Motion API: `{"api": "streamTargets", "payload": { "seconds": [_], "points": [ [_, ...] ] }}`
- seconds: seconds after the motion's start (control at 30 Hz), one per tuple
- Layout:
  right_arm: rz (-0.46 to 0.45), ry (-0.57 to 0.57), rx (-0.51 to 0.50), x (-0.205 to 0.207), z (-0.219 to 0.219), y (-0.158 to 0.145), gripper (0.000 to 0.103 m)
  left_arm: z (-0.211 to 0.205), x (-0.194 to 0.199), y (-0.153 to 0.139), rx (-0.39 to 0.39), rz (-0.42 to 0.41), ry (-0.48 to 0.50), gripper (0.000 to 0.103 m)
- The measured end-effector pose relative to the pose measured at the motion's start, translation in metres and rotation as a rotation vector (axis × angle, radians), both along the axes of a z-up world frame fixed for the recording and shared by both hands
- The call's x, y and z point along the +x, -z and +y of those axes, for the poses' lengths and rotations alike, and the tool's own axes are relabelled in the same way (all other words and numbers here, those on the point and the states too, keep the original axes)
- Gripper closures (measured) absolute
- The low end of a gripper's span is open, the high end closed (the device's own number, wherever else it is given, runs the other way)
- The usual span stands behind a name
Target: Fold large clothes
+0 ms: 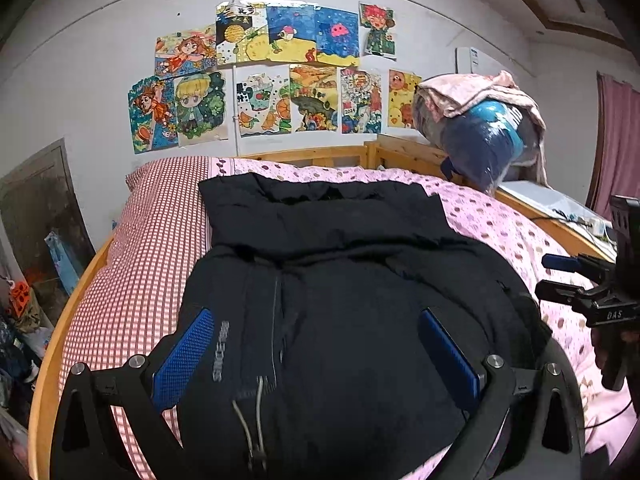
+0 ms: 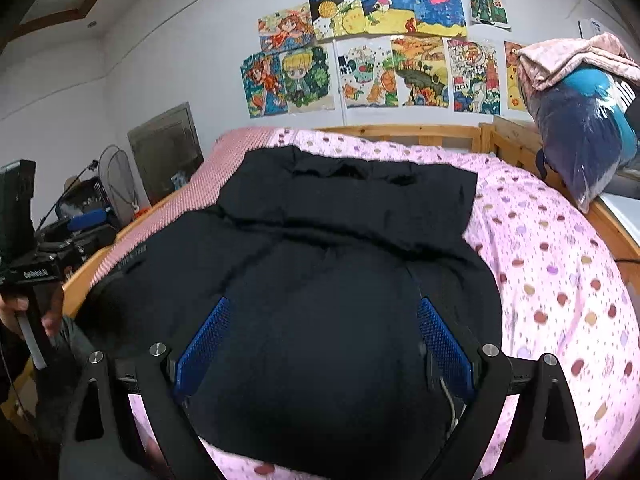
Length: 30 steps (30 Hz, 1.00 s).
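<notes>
A large black padded jacket (image 1: pixel 340 280) lies spread on the bed, partly folded, collar toward the headboard; it also shows in the right wrist view (image 2: pixel 332 272). My left gripper (image 1: pixel 316 344) is open above the jacket's near end, its blue pads (image 1: pixel 184 356) wide apart and holding nothing. My right gripper (image 2: pixel 324 340) is open above the jacket's near part, empty. The right gripper also shows at the right edge of the left wrist view (image 1: pixel 560 276). The left gripper's handle shows at the left edge of the right wrist view (image 2: pixel 28 272).
The bed has a pink dotted cover (image 1: pixel 504 224) and a red checked sheet (image 1: pixel 152 240) inside a wooden frame (image 1: pixel 60 344). A blue bundle in plastic (image 1: pixel 480 140) with a pink cloth on top sits at the headboard's right. Drawings cover the wall (image 1: pixel 280 76). Clutter stands left of the bed (image 2: pixel 88 208).
</notes>
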State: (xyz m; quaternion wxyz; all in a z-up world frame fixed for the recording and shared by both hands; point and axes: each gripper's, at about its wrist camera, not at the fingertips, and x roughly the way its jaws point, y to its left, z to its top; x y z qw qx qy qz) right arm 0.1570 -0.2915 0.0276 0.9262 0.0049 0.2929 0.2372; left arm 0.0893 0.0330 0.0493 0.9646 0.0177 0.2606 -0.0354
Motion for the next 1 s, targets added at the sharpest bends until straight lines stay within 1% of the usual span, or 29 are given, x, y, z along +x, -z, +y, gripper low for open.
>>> {"api": "streamTargets", "payload": {
  "seconds": [0.1,0.27,0.57,0.67,0.77,1.0],
  "points": [
    [0.008,-0.003,-0.007,-0.010,-0.004,0.008,0.011,-0.002,-0.012,0.008,0.000,0.000,0.009,0.000],
    [0.037,-0.020,-0.040,-0.023,-0.007,0.026,0.011,-0.007,-0.026,0.030,-0.003,0.030,0.040,0.000],
    [0.090,-0.075,-0.142,-0.044,0.008,0.054,0.011,-0.020,-0.055,0.054,0.076,0.019,0.139,0.000],
    [0.103,-0.080,-0.164,-0.048,0.010,0.059,0.011,-0.023,-0.059,0.061,0.089,0.035,0.154,0.000],
    [0.122,-0.080,-0.162,-0.051,0.011,0.065,0.011,-0.026,-0.060,0.067,0.114,0.043,0.153,0.000],
    [0.152,-0.063,-0.170,-0.051,0.014,0.073,0.011,-0.028,-0.056,0.079,0.146,0.078,0.154,0.000]
  ]
}}
